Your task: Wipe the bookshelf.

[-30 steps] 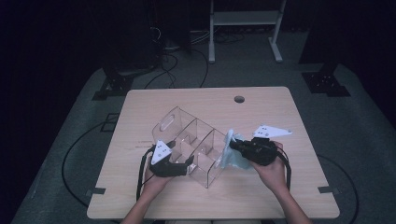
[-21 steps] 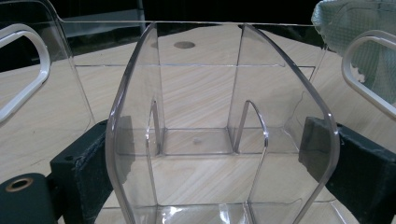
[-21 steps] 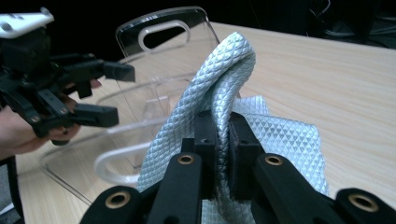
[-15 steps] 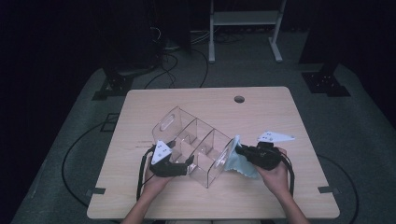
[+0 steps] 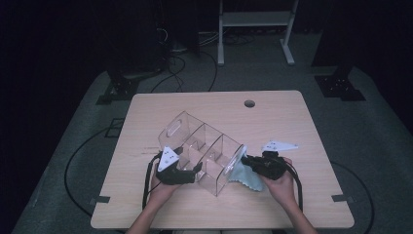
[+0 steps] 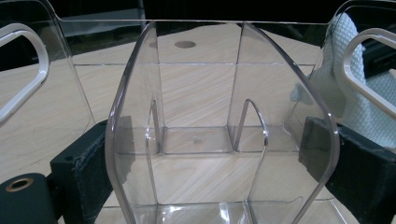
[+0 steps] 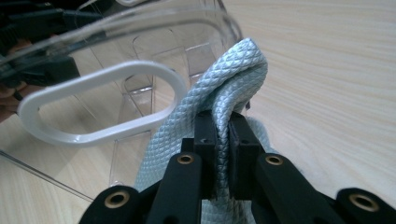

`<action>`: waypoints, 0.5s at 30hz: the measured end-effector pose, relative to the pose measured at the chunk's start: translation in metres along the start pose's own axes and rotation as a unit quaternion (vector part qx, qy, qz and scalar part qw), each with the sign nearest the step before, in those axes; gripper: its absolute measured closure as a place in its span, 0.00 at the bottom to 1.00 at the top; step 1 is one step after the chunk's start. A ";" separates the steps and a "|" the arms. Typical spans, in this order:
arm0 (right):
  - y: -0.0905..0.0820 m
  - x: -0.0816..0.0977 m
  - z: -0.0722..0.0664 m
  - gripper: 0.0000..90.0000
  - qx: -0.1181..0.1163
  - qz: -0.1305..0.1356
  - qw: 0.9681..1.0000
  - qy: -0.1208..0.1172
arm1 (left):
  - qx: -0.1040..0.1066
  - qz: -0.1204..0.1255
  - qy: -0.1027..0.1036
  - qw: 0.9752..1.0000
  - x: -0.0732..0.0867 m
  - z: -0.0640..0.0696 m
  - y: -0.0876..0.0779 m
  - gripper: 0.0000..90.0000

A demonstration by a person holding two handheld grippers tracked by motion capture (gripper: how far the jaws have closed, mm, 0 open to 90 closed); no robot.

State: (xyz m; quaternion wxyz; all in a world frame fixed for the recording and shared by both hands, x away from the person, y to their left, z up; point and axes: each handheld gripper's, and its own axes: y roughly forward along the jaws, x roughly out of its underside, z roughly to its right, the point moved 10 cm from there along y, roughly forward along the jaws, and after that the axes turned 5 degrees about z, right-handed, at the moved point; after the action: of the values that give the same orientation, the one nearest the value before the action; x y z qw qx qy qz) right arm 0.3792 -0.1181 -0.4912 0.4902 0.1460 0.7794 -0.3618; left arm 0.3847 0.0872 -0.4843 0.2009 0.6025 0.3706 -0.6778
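Unlabelled clear organizer (image 5: 202, 151), blue cloth (image 7: 224, 88)

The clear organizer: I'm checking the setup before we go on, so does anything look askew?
The clear organizer lies at a slant to the table edges, and seems to be tipped on its side. The left tool grips it; the right tool presses a blue cloth against its end wall.

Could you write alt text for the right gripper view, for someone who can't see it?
Two black jaws of the right gripper pinch a folded light blue cloth against the end wall of a clear plastic organizer, beside its white-rimmed oval handle hole. Pale wooden table lies to the right.
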 end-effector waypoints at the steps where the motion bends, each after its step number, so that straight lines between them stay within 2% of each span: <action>1: 0.002 0.003 0.000 0.93 0.001 -0.004 1.000 0.001 | -0.001 0.001 0.000 1.000 0.000 0.000 0.000 0.07; 6: 0.015 0.021 0.005 0.93 0.000 -0.029 1.000 0.010 | -0.003 0.001 -0.003 1.000 0.000 -0.001 0.000 0.07; 12: 0.015 0.018 0.004 0.93 0.002 -0.026 1.000 0.005 | -0.004 0.001 -0.002 1.000 0.000 -0.003 0.000 0.07; 15: 0.022 0.028 0.007 0.93 0.002 -0.036 0.999 0.014 | -0.006 0.001 -0.003 1.000 0.000 -0.003 0.000 0.07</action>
State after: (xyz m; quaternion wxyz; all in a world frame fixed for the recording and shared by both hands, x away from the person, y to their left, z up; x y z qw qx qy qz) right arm 0.3833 -0.1112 -0.5271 0.4655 0.1239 0.7900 -0.3791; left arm 0.3868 0.0895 -0.4840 0.2061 0.6001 0.3732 -0.6769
